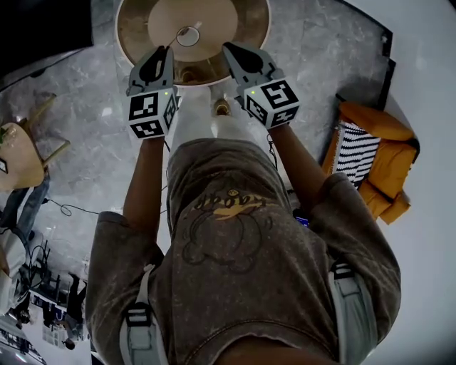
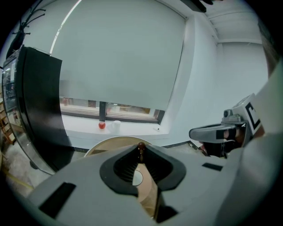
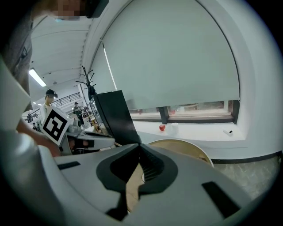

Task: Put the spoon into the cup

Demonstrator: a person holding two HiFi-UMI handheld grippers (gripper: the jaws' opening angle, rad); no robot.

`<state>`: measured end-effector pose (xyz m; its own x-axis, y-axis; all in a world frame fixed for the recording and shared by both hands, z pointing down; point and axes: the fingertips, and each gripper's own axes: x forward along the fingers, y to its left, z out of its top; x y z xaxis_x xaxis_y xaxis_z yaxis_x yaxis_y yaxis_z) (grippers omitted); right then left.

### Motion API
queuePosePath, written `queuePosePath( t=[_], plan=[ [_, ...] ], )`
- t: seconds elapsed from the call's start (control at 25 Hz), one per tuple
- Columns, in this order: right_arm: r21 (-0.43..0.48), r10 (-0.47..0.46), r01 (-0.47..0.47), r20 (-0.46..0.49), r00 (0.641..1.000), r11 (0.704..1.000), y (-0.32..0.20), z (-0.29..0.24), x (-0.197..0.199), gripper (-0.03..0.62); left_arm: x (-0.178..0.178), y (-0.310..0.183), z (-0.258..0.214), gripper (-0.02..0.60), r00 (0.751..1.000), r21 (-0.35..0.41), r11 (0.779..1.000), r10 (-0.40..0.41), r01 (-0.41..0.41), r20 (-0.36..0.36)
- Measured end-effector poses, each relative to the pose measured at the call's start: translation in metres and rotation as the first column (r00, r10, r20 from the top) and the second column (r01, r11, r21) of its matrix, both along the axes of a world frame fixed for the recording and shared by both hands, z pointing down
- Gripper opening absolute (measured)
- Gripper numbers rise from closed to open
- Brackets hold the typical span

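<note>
I have both claws held out side by side over the round wooden bench (image 1: 235, 21), pointing forward and tilted down.

The left claw (image 1: 166, 51) is closed on something thin. In the left gripper view its tips pinch a slim brown stem topped by a small brown knob. I take that to be the end of the spoon (image 2: 141, 147), though only that bit pokes out past the tips and the rest is out of sight. The right claw (image 1: 229, 48) has its tips brought together with nothing between them. Through the gap behind the tips I see only bench top.

The white cup (image 1: 188, 36) stands upright on the bench just beyond the tips. It is between the two claws, nearer the left one and lower than both. From the left claw's own camera it shows as a pale disc through the gap below the pinched knob.

Far ahead of both claws a white window sill (image 2: 132, 128) runs under a drawn blind. A small red round thing (image 2: 102, 125) sits on it, with a small white pot (image 2: 116, 125) just beside. A tall black panel (image 2: 42, 106) stands to the left claw's outer side. Off to the right claw's outer side, on the floor, is an orange seat (image 1: 385, 160) with a striped cushion (image 1: 355, 153).
</note>
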<state>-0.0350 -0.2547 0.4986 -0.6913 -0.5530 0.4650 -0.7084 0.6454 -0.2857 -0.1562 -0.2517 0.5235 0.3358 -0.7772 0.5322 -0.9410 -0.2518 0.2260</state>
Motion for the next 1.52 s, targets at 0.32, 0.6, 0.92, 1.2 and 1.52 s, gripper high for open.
queuePosePath(
  t=[0.32, 0.6, 0.92, 1.2, 1.52],
  plan=[
    [-0.027, 0.02, -0.02, -0.009, 1.0, 0.999, -0.006, 0.027, -0.001, 0.018, -0.009, -0.005, 0.042, 0.054, 1.0, -0.04, 0.999, 0.008, -0.007, 0.016],
    [-0.039, 0.034, -0.034, -0.008, 0.999, 0.999, 0.002, 0.031, -0.005, 0.018, -0.008, -0.005, 0.066, 0.054, 1.0, -0.079, 0.997, 0.023, -0.023, 0.011],
    [-0.045, 0.079, -0.079, -0.001, 0.997, 0.996, 0.002, 0.032, -0.003, 0.018, -0.004, -0.01, 0.112, 0.054, 0.999, -0.145, 0.989, 0.037, -0.034, 0.014],
    [-0.061, 0.11, -0.11, -0.006, 0.994, 0.992, 0.01, 0.035, 0.011, 0.018, 0.009, -0.014, 0.16, 0.054, 0.999, -0.219, 0.975, 0.048, -0.041, 0.024],
    [-0.078, 0.126, -0.127, -0.016, 0.992, 0.989, 0.013, 0.041, 0.021, 0.018, 0.015, -0.016, 0.208, 0.054, 0.997, -0.303, 0.952, 0.062, -0.044, 0.05]
  ],
)
